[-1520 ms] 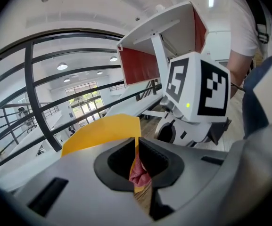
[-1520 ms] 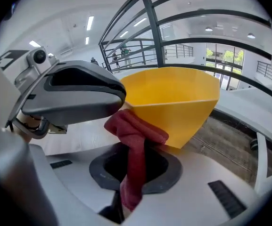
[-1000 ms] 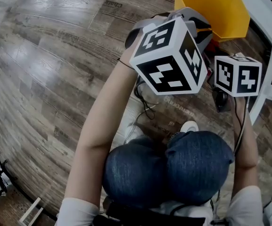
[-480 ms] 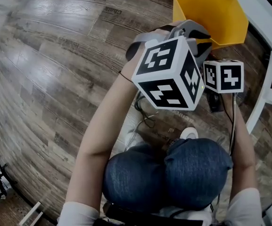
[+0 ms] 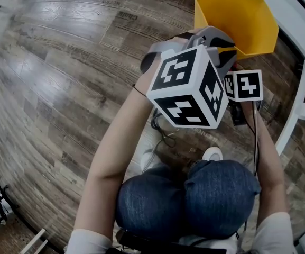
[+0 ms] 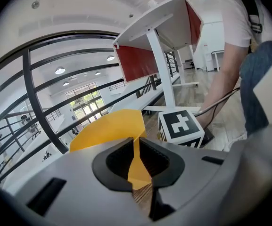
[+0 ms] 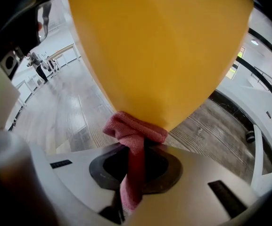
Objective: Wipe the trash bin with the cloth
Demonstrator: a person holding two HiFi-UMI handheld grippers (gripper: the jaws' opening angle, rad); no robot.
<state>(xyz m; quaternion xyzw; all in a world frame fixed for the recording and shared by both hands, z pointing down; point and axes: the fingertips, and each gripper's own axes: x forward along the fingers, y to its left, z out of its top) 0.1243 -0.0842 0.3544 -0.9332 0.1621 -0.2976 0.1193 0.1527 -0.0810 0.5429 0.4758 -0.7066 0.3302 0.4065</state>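
Note:
The yellow trash bin (image 5: 237,15) stands on the wood floor at the top right of the head view. My left gripper (image 6: 135,155) has the bin's thin wall (image 6: 108,128) between its jaws; the pads still touch it while the jaws are opening. My right gripper (image 7: 135,149) is shut on a pink-red cloth (image 7: 133,132), whose bunched end presses against the bin's outer side (image 7: 159,51). In the head view the left gripper's marker cube (image 5: 186,88) covers most of that gripper, and the right gripper's cube (image 5: 243,85) sits just right of it, under the bin.
A white table frame (image 5: 300,83) curves along the right, close to the bin. Black cables (image 5: 163,123) lie on the floor before the person's knees (image 5: 189,194). A black railing (image 6: 37,107) and a white desk with a red panel (image 6: 152,46) stand behind the bin.
The right gripper's cube has slid left, closer to the left gripper and the bin. The left gripper has stayed on the bin's rim, shifting only slightly.

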